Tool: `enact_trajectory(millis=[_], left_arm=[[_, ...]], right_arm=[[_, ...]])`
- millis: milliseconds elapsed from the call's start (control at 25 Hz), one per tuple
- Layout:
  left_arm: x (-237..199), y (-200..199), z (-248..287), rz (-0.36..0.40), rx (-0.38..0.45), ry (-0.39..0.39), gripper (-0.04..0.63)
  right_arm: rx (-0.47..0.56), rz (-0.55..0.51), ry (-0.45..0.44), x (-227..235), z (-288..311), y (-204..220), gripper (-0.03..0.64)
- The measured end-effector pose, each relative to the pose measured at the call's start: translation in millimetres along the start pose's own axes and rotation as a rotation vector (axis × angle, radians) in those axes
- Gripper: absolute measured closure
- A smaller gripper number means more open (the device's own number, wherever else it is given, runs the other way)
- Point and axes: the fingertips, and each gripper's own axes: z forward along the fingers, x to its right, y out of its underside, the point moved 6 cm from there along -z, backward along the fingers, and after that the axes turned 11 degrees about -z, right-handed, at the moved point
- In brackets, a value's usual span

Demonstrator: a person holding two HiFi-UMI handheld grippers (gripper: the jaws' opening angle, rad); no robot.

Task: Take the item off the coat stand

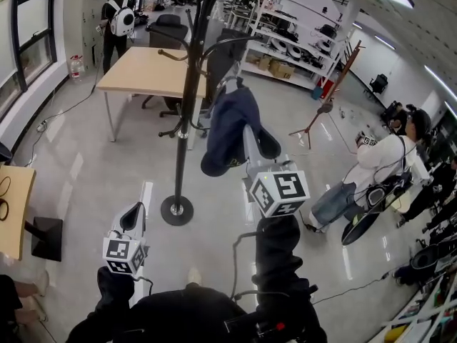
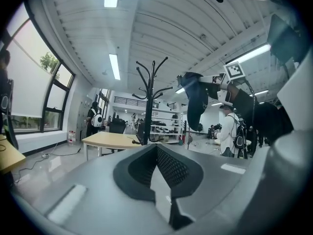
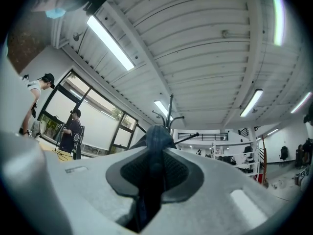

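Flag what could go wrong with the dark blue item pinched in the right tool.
The dark blue item hangs close to the hooks of the coat stand, so it may snag and rock it. The right tool pinches only a narrow fold with most fabric dangling, so it could slip. The left tool is shut and empty, offering no backup.

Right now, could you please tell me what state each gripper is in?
Left gripper: closed, empty.
Right gripper: closed on the blue garment.
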Motion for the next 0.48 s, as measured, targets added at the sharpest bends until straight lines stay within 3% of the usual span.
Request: enact_trajectory(millis=[200, 480], left_arm=[[13, -3, -9, 0.000, -0.029, 0.029, 0.592], [20, -17, -13, 0.029, 0.001, 0.058, 0.592]], right_arm=[[-0.007, 0.002, 0.022, -2, -27, -4, 0.560], [-0.034, 0.005, 0.048, -15, -59, 5, 0.560]])
